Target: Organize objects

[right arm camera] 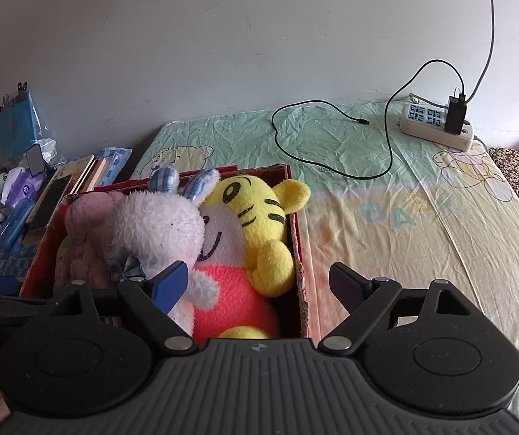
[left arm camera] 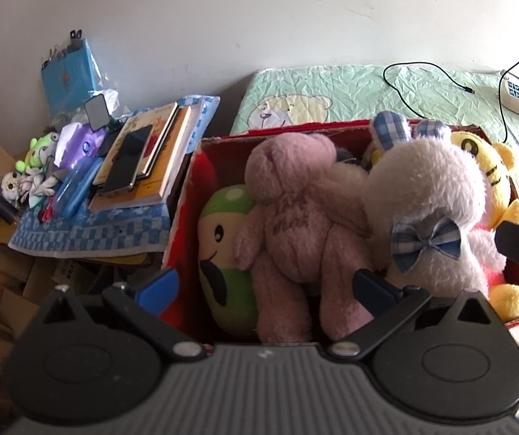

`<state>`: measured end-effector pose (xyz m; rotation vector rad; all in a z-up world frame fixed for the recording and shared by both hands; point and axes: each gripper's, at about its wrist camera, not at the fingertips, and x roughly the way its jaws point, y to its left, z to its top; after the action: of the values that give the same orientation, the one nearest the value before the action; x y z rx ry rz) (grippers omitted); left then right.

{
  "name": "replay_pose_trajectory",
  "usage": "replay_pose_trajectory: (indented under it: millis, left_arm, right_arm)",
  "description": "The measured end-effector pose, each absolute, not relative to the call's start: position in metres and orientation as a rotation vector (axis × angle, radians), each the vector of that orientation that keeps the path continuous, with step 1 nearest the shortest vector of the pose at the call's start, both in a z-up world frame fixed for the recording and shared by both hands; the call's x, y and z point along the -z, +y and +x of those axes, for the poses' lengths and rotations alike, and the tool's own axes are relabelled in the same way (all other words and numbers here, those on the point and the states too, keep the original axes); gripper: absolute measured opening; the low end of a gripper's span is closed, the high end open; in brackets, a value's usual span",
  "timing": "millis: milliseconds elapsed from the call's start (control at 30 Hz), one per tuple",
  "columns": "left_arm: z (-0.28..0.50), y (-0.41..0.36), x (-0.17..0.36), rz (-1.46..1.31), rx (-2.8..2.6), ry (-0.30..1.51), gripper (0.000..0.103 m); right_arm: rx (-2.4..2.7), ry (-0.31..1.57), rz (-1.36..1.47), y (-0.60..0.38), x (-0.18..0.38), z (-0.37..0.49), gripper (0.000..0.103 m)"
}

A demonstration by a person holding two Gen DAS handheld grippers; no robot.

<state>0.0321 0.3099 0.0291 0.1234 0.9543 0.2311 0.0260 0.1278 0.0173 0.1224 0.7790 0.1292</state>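
Observation:
A red cardboard box [left arm camera: 186, 195] [right arm camera: 297, 239] sits on the bed and holds several plush toys. In it are a pink bear [left arm camera: 288, 210] [right arm camera: 85, 224], a white bunny with a blue plaid bow [left arm camera: 426, 195] [right arm camera: 157, 228], a yellow tiger in a pink top [right arm camera: 259, 217] [left arm camera: 491, 170] and a green-capped mushroom toy [left arm camera: 223, 239]. My left gripper [left arm camera: 264, 286] is open and empty, just above the box's near side over the pink bear. My right gripper [right arm camera: 259, 282] is open and empty, above the box's right wall and the tiger.
The bed [right arm camera: 404, 224] with a pale cartoon sheet stretches right of the box. A black cable [right arm camera: 332, 137] and a white power strip [right arm camera: 437, 127] lie at its far end. Left of the box a blue checked cloth [left arm camera: 89, 228] carries books [left arm camera: 143, 159], a phone and small toys.

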Motion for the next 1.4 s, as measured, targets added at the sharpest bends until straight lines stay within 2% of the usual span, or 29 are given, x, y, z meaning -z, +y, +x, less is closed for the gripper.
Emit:
replay_pose_trajectory:
  millis: [1400]
  left_arm:
    - [0.027, 0.307, -0.026, 0.115, -0.201, 0.94, 0.103]
  right_arm:
    - [-0.117, 0.776, 0.068, 0.138, -0.015, 0.03, 0.087]
